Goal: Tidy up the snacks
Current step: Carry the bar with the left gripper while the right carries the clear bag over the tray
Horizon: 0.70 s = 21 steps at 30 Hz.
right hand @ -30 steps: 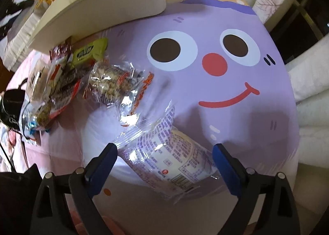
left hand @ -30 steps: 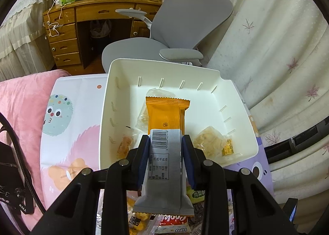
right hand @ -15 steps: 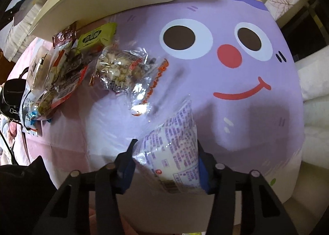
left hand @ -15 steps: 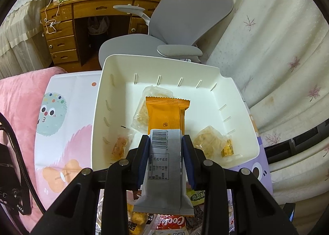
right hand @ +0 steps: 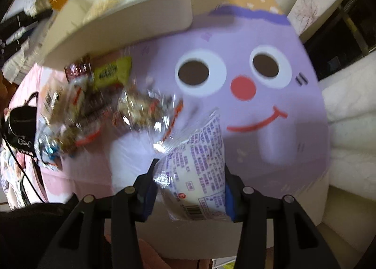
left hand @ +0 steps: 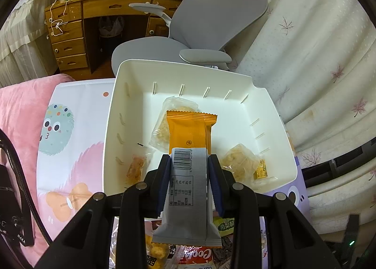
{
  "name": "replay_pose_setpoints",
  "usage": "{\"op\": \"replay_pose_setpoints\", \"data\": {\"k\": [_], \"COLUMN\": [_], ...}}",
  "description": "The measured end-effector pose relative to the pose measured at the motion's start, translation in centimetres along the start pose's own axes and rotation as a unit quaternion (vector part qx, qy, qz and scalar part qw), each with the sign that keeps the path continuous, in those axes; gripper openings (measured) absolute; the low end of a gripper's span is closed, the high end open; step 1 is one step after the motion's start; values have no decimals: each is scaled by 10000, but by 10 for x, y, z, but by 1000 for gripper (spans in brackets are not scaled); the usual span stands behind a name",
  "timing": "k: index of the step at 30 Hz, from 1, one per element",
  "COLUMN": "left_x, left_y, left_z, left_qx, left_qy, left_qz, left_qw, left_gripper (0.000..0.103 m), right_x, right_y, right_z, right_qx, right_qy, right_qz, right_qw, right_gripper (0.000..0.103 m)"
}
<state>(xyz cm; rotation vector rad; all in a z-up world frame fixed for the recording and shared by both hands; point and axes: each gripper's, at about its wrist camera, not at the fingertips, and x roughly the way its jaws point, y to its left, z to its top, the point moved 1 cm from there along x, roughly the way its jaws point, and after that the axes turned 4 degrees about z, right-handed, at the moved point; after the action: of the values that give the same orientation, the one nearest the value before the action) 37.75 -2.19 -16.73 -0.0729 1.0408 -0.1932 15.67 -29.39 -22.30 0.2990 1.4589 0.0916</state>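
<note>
My left gripper [left hand: 189, 172] is shut on an orange and grey snack bar [left hand: 189, 142] and holds it over the near part of a white bin [left hand: 112, 113]. The bin holds three clear-wrapped snacks: one [left hand: 162, 128] behind the bar, one [left hand: 136, 166] at the near left, one [left hand: 244, 163] at the near right. My right gripper [right hand: 190, 189] is shut on a clear packet with purple print [right hand: 199, 170], lifted off the purple cartoon-face sheet [right hand: 270, 128]. The white bin shows at top left of the right wrist view [right hand: 131, 12].
A pile of loose snack packets [right hand: 94, 99] lies on the sheet left of my right gripper, with a green packet [right hand: 112, 73] by the bin. A grey office chair [left hand: 206, 33] and a wooden desk [left hand: 94, 15] stand beyond the bin. A pink cushion [left hand: 21, 113] lies left.
My right gripper closed on the purple-print packet and lifted it toward the bin. My left gripper kept its hold on the snack bar and moved slightly further over the bin.
</note>
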Motion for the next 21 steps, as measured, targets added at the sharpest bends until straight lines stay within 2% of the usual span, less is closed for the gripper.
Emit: {"op": "replay_pose_setpoints", "data": {"k": [8, 15, 21], "left_x": [0, -1, -4], "left_y": [4, 8, 8], "left_z": [-1, -3, -4], "left_qx": [-36, -128, -150], "left_qy": [5, -16, -48], "left_qz": [21, 68, 60], "left_qw": [10000, 9999, 9999], "left_gripper": [31, 31, 31], "right_x": [-48, -82, -98], "right_y": [9, 24, 41], "right_z": [48, 99, 134], "right_qx": [-161, -329, -531], "right_qy": [-716, -1437, -1881], "right_qz": [68, 212, 277], "right_qw": [9973, 9888, 9803], "right_gripper": [47, 47, 47]}}
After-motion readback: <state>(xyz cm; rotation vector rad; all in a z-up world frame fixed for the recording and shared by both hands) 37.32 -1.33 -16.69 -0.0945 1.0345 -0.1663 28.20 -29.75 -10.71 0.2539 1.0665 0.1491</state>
